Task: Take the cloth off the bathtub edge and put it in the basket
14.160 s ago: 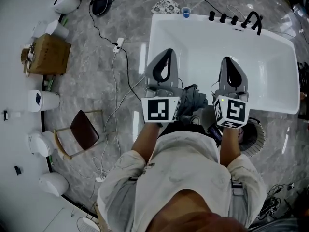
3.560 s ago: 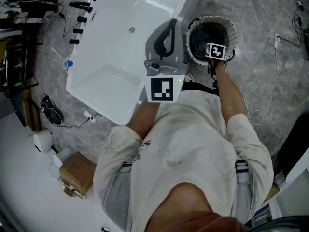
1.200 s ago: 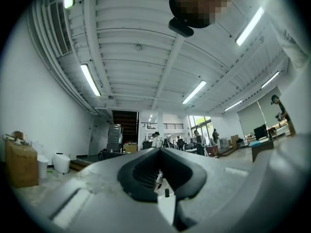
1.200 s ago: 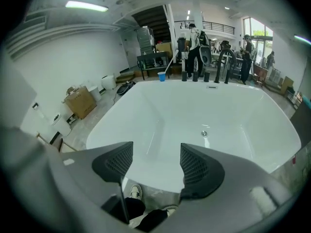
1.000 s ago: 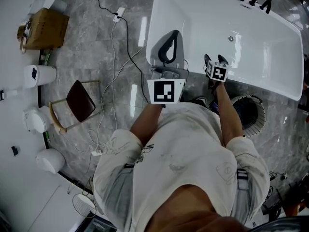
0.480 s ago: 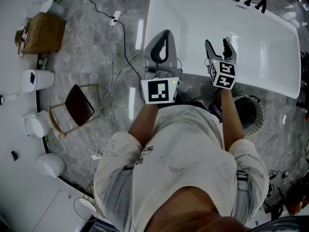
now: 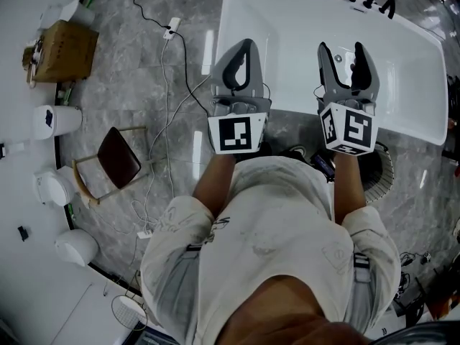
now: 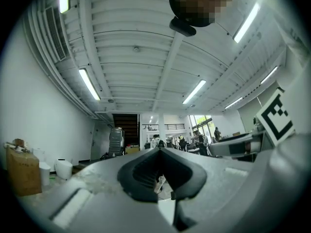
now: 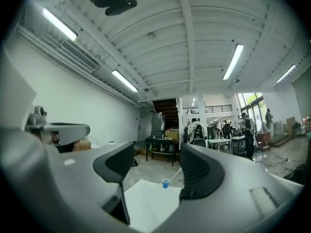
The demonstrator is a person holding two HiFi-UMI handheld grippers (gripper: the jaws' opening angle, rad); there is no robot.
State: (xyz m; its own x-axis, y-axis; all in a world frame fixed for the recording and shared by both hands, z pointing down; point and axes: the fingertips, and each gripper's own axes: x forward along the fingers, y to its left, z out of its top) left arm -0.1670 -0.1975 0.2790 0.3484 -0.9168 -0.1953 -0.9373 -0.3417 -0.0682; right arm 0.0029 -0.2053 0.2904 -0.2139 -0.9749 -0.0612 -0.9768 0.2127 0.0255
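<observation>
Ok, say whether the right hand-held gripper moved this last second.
Yes. The right hand-held gripper rose toward the camera, from beside the near rim of the glossy white bathtub to above it.

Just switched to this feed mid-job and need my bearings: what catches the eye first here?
The white bathtub fills the top of the head view, with both grippers held side by side over its near edge. The left gripper has its fingers together; the right gripper has its fingers apart with nothing between them. The basket peeks out on the floor just right of the right gripper.
</observation>
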